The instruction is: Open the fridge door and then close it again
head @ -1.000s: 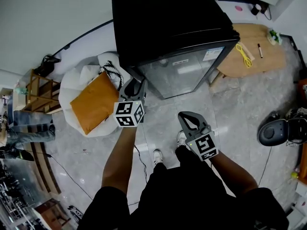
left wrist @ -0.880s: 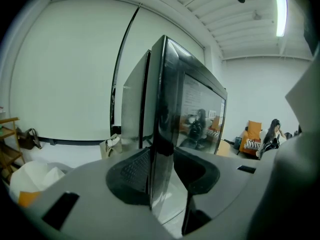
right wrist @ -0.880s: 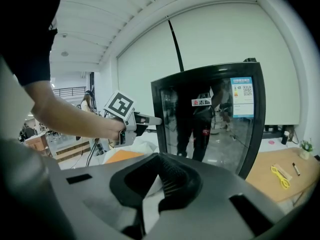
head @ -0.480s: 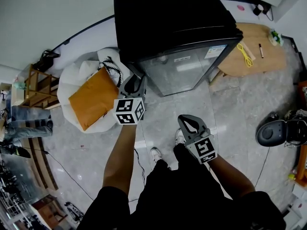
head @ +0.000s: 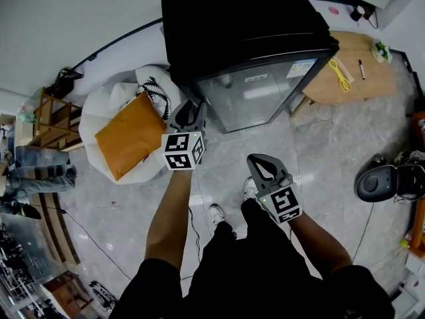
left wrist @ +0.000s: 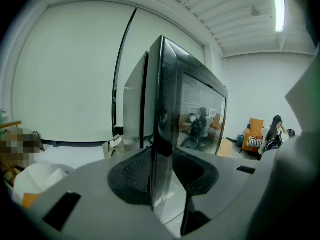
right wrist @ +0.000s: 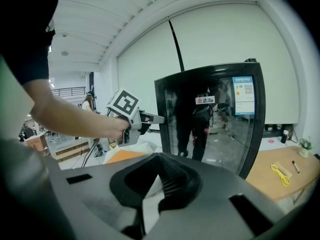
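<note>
As the fingers (left wrist: 131,176) of the left gripper (head: 189,113), just now closing, clamp the left edge of the all-but-shut fridge door (head: 255,102) and the right gripper (head: 260,165) sits closed and empty, that shallow hold may slip off as the door swings

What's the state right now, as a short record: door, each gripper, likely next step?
fridge door: glass-fronted, looks shut or nearly so, not yet swung out
left gripper: jaws astride the door's edge at the head view's left; they have just been closing and seem to grip it
right gripper: jaws together, empty, held clear of the door
next: probably pull the door open with the left gripper
</note>
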A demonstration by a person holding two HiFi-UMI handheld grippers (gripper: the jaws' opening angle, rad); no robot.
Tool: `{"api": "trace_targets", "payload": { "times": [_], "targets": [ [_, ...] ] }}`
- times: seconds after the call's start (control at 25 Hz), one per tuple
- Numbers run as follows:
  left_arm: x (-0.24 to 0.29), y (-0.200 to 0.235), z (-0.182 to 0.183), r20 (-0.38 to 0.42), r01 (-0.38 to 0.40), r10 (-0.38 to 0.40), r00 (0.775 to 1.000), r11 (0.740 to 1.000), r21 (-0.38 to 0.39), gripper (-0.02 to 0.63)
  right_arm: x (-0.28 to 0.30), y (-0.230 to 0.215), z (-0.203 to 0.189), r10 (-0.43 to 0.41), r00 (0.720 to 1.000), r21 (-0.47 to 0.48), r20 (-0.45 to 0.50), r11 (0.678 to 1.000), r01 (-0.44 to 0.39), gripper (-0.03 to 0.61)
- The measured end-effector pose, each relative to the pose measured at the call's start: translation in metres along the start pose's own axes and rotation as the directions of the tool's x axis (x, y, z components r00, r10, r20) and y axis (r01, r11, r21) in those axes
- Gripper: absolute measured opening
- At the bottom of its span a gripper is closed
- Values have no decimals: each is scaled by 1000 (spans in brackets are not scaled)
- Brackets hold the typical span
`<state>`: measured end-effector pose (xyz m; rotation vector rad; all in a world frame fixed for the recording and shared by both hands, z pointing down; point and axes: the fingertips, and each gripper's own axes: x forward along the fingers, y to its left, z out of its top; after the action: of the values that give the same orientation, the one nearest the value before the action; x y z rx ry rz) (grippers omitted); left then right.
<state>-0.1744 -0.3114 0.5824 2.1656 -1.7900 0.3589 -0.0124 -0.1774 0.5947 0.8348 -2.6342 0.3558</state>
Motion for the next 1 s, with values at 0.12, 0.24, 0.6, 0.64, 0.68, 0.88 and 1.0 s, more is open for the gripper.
{"api": "trace_targets", "payload": {
  "times": [0.12, 0.24, 0.6, 0.64, 0.68, 0.88, 1.0],
  "targets": [
    [-1, 1, 1, 0, 0, 0, 1000, 1000, -1, 143, -1, -5, 8, -25, 999, 4, 19, 1000, 25, 18],
    [0, 1, 1, -2, -2, 2, 1000, 1000, -6, 143, -4, -12, 9, -55, 998, 11, 27, 998, 55, 18],
    [-31, -27, -15, 18, 22, -22, 1000, 1000, 0, 124, -12, -27, 11, -132, 990, 24, 47, 991, 131, 18],
    [-33, -29, -17, 16, 24, -24, 1000, 1000, -2, 123, -13, -25, 13, -139, 989, 24, 51, 990, 138, 18],
    [-35, -30, -18, 15, 27, -27, 1000, 1000, -4, 123, -14, -24, 14, -144, 988, 22, 54, 989, 143, 18],
    [-48, -39, -22, 6, 68, -68, 998, 998, 10, 112, -21, -10, 19, -168, 983, -6, 69, 986, 169, 18],
    [-56, -46, -26, 0, 81, -81, 997, 997, 12, 107, -28, -1, 15, -179, 981, 1, 69, 984, 179, 18]
  ]
}}
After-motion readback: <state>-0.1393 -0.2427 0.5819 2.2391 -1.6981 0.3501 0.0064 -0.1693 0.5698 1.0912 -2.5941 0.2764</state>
